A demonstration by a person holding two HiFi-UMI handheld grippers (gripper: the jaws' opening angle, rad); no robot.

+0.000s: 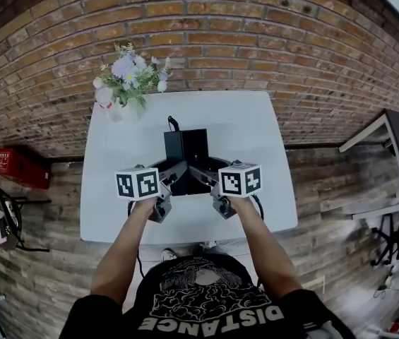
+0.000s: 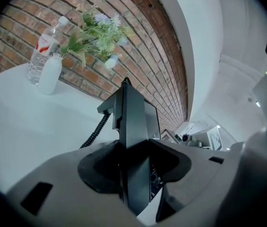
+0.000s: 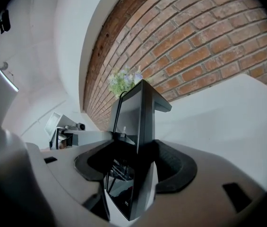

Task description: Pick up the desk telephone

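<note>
The desk telephone (image 1: 186, 149), a black set, sits between the two grippers above the middle of the white table (image 1: 263, 143), in front of the person's chest in the head view. The left gripper (image 2: 134, 167) is clamped on the telephone's left side: in the left gripper view the dark body runs edge-on between the jaws, and both dark pads press against it. The right gripper (image 3: 135, 174) grips the opposite side in the same way, with the slab of the telephone filling the gap between its pads, so neither gripper is empty and both sets of jaws stand fairly wide around the body. The set is tipped up at an angle, with its glossy face turned toward the right gripper's side (whether its base has cleared the tabletop cannot be told from these views). A coiled black cord (image 2: 93, 132) hangs from the telephone's left side down toward the table. At the far left corner of the table, well apart from the telephone, stand a clear water bottle (image 2: 42, 48) and a white vase (image 2: 49, 74) just beside it, the vase holding pale flowers (image 2: 94, 34). A brick wall (image 1: 270, 41) rises behind the table, and a red box (image 1: 18, 167) lies on the floor off to the left.
</note>
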